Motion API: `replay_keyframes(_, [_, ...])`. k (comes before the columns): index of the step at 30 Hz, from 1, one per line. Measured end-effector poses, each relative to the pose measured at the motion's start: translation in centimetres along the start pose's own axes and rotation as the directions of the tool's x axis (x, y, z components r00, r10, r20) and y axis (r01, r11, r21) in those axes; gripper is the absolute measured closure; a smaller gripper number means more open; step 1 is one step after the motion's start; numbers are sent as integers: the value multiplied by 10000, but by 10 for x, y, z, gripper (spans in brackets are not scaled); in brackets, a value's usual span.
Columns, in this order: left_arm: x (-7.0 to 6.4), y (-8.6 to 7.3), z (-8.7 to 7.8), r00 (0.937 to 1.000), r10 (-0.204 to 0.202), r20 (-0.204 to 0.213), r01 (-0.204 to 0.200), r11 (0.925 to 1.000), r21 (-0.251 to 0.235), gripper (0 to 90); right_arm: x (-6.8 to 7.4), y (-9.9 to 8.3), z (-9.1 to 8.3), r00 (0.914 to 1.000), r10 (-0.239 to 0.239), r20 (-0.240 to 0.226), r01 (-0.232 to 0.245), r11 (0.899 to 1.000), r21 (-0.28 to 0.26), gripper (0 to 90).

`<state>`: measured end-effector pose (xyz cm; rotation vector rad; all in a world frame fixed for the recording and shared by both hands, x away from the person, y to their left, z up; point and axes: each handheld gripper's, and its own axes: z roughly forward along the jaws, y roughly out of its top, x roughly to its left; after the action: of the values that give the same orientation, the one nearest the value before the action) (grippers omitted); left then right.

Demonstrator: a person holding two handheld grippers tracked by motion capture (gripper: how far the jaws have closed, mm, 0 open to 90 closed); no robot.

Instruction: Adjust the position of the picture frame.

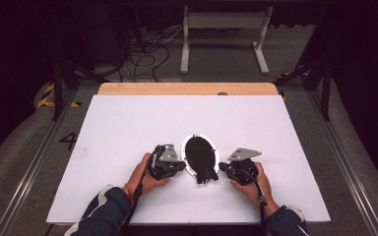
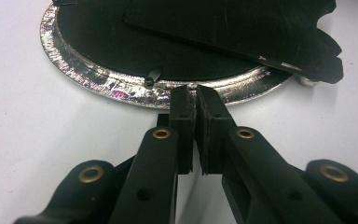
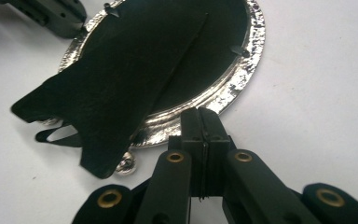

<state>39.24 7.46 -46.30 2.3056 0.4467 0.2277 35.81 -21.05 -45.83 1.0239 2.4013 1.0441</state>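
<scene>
An oval picture frame (image 1: 200,157) lies face down on the white table (image 1: 128,128); its silver rim (image 2: 98,84) rings a black back. A black stand flap (image 3: 121,79) lies across the back and juts past the near end. My left gripper (image 1: 183,165) is at the frame's left edge; in the left gripper view its jaws are closed to a thin gap on the rim (image 2: 196,93). At the right edge is my right gripper (image 1: 221,167), its jaws pressed flat together with the tips against the rim (image 3: 200,114). The left gripper (image 3: 51,14) also appears across the frame.
A small silver knob (image 3: 127,163) rests on the table by the flap's end. Small black tabs (image 2: 151,77) hold the back in the rim. A wooden strip (image 1: 187,88) borders the table's far edge, with a white stand (image 1: 224,34) and cables on the floor beyond.
</scene>
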Motion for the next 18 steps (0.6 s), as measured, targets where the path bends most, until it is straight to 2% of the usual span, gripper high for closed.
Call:
replay_keyframes(4, [0,1,0,9999,142,-29,-142,9999,67,859,5,-2,-2,9999,53,-141,-53,10000,17,900])
replay_keyframes(7, [2,1,1,9998,185,-75,-185,9998,45,859,12,-4,-4,9994,-102,-318,102,9999,1,900])
replay_keyframes(11, [2,2,1,9994,287,-179,-286,9996,52,864,19,-3,-4,9995,-313,-30,313,9995,52,900])
replay_keyframes(13, [3,2,2,9995,262,-172,-261,9997,20,872,20,-3,-4,9995,-272,-134,273,9996,44,900])
replay_keyframes(15, [4,2,3,9996,236,-151,-236,9997,-3,883,26,-2,-4,9982,-523,282,519,9985,170,900])
replay_keyframes(18, [5,2,3,9996,185,-193,-186,9998,-29,885,27,-2,-3,9988,-376,318,371,9992,154,900])
